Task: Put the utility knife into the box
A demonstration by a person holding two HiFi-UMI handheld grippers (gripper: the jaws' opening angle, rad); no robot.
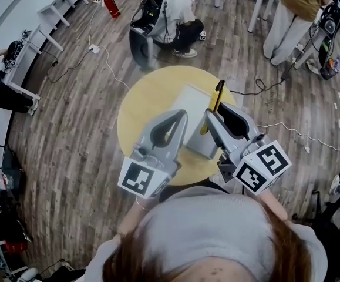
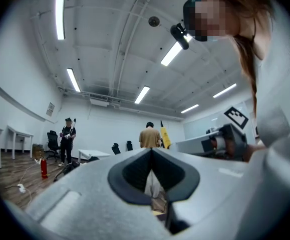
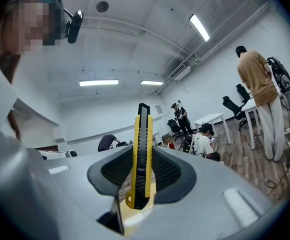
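Knife (image 3: 142,129) — yellow, upright — in right gripper (image 3: 141,170), above white box (image 1: 187,107)

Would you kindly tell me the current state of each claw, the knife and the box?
left claw: shut, empty.
right claw: shut on the utility knife.
box: resting on the round table; open or closed, cannot tell.
utility knife: gripped, not yet in the box.

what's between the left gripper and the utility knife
In the head view, only the white box, down on the table, shows between the left gripper and the utility knife that the right gripper holds.
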